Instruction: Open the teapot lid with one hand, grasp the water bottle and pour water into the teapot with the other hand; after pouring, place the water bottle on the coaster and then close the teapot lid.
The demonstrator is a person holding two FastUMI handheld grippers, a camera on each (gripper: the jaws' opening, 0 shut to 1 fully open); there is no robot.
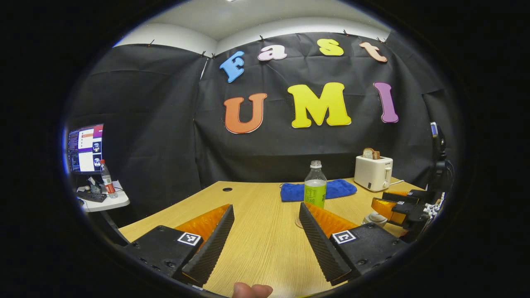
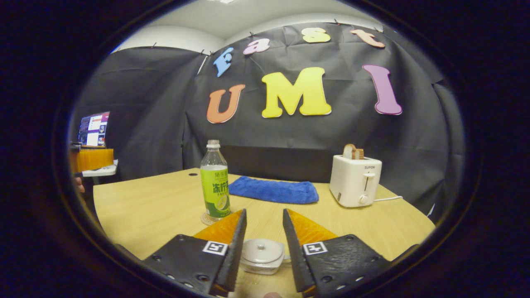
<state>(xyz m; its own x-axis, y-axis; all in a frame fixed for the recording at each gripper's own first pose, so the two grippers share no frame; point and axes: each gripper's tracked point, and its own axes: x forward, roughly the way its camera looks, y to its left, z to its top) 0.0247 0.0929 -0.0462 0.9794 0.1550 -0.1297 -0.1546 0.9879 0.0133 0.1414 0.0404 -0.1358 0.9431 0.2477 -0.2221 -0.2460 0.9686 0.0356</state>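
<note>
White teapot (image 2: 262, 256) with its lid on sits low between your right gripper (image 2: 265, 225) fingers, which are apart and not touching it. Your left gripper (image 1: 267, 215) is wide apart too. Far ahead, a bit right, the water bottle (image 1: 315, 185) stands upright on its coaster (image 2: 209, 219).

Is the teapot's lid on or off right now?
On. In the right gripper view the lid sits flat on the teapot, knob up, between the right gripper's open jaws, which aren't touching it.
</note>
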